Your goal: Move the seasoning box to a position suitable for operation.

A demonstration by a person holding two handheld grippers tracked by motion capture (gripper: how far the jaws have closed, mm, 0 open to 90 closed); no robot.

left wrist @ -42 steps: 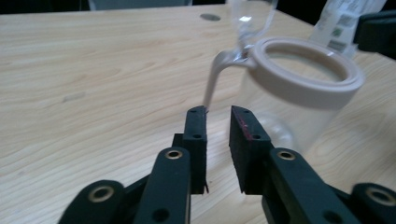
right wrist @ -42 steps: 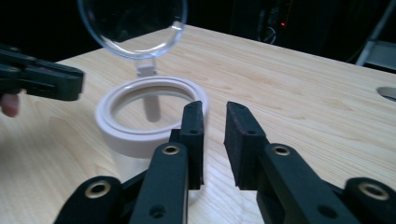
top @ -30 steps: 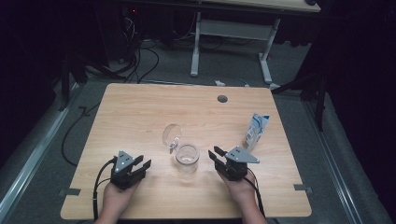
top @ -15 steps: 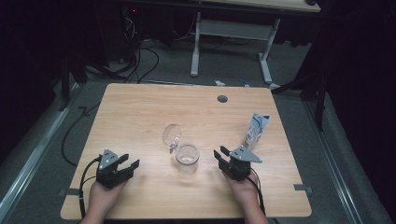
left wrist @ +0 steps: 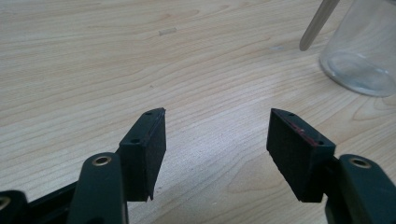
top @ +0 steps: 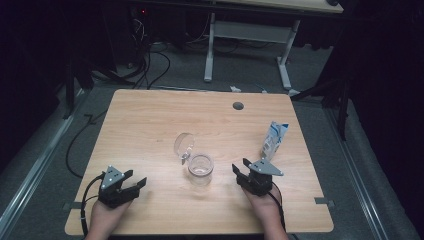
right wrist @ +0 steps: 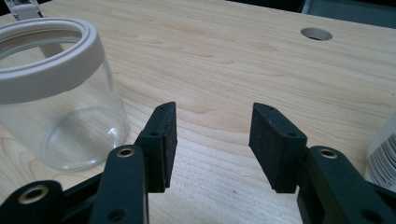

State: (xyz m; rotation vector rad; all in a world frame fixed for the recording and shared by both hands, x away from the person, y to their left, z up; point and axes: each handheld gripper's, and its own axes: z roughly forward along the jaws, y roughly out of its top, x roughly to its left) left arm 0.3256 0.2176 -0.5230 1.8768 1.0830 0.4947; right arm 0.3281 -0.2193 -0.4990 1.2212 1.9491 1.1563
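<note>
A clear glass jar with a white rim stands in the middle of the wooden table, its hinged lid tipped open behind it. My left gripper rests near the front left edge, well left of the jar. Its jaws have just been opening and stand open with nothing between them; the jar is off to the upper right. My right gripper sits just right of the jar. Its jaws have also just been opening and hold nothing, with the jar to their left.
A white and blue pouch stands upright behind the right gripper; its edge is close to the right jaw. A round cable hole lies near the table's far edge. Desk legs and cables are on the floor beyond.
My left hand has drawn back to the left, away from the jar. Both grippers' jaws have spread wider. The right hand has stayed beside the jar.
</note>
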